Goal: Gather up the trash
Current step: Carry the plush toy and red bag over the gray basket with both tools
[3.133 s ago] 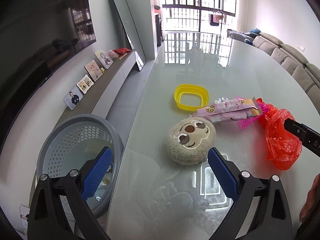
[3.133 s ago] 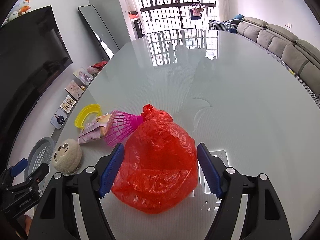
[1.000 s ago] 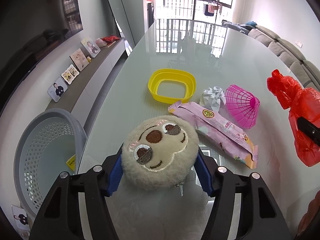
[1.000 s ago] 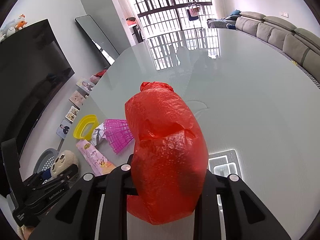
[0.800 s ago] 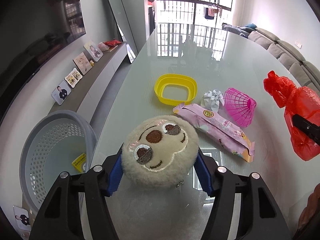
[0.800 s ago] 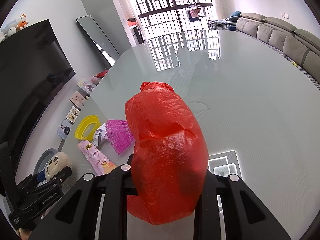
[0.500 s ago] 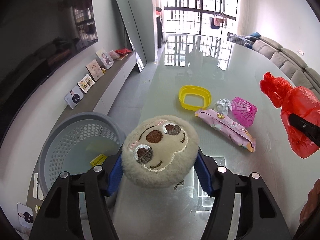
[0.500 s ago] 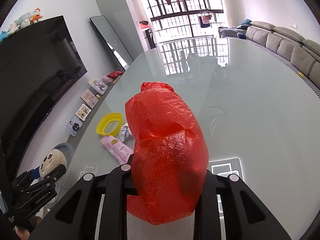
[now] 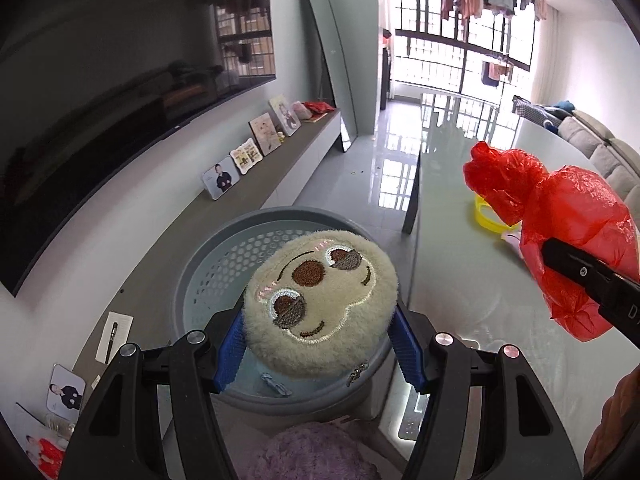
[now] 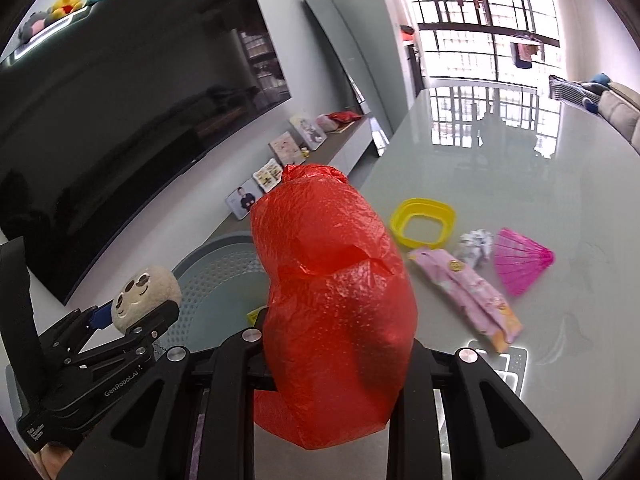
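Above grey basket point(image 9: 208, 276) now: left gripper point(image 9: 320, 346) clamping plush point(image 9: 320, 304).

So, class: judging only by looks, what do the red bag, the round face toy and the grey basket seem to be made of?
Red bag: thin glossy plastic film, crinkled and translucent.
Face toy: fuzzy beige plush with embroidered features.
Grey basket: probably moulded plastic, matte, with perforated walls.

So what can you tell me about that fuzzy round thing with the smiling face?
The plush face is a round, cream-coloured, fuzzy pouch with embroidered brown eyes, nose and smile. A small metal zipper pull dangles from its lower edge. The left hand-held gripper is shut on it, its blue pads pressing both sides. It hangs tilted in the air over the grey perforated basket, touching nothing else.
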The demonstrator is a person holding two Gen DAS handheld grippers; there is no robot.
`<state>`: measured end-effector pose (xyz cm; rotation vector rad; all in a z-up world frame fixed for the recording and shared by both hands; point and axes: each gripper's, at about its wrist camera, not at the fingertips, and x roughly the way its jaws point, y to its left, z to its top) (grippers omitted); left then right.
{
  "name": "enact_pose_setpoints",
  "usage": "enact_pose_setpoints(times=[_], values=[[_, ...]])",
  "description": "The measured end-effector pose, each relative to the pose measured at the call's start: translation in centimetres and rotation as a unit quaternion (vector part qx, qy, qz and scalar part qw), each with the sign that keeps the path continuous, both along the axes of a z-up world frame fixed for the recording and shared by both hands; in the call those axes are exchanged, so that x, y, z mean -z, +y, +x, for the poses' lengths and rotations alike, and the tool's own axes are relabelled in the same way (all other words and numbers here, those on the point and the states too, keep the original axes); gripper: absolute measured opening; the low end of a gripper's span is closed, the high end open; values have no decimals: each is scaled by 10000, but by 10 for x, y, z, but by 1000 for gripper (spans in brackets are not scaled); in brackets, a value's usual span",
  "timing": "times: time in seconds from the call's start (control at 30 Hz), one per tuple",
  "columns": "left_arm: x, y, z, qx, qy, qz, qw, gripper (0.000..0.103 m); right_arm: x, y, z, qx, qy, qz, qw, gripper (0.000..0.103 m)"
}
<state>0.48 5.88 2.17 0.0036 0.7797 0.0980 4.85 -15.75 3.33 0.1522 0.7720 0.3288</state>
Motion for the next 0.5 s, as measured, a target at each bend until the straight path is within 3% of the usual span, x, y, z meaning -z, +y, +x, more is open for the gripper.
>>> enact_pose_setpoints(times=[0.27, 0.5], values=[[21, 53, 7, -598, 202, -81, 9980, 61, 13, 79, 37, -827, 274, -115, 9961, 23], [41, 78, 25, -718, 368, -156, 9966, 62, 36, 126, 66, -1171, 644, -346, 9904, 23]])
